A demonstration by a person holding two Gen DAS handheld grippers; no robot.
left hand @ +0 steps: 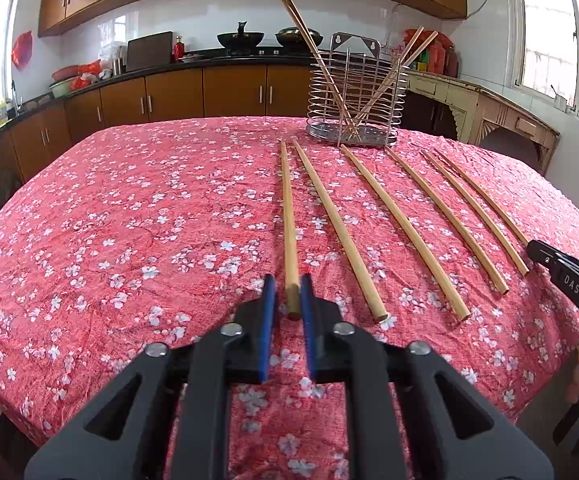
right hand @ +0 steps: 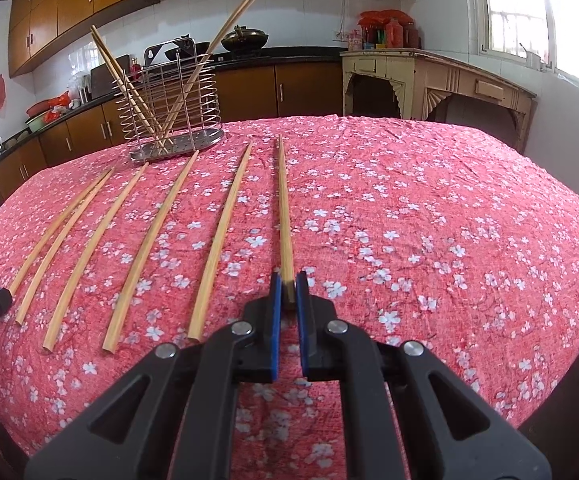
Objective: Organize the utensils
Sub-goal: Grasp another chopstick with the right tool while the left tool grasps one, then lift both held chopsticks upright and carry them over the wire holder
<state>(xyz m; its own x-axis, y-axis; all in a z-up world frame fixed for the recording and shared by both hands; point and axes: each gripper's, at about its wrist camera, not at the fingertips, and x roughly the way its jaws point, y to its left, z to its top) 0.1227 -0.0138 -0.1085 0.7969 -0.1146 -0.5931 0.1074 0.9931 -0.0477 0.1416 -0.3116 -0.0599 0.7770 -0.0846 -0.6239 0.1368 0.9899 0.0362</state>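
Several wooden chopsticks lie side by side on the red floral tablecloth. A wire utensil holder at the table's far side holds several upright chopsticks; it also shows in the right wrist view. My left gripper straddles the near end of the leftmost chopstick, jaws narrowly apart with small gaps on both sides. My right gripper is shut on the near end of the rightmost chopstick, which rests on the cloth. The right gripper also shows at the left wrist view's right edge.
Wooden kitchen cabinets and a dark counter with woks run behind the table. A cream wooden side table stands at the back right. Windows are on both sides. The tablecloth is bare right of the chopsticks.
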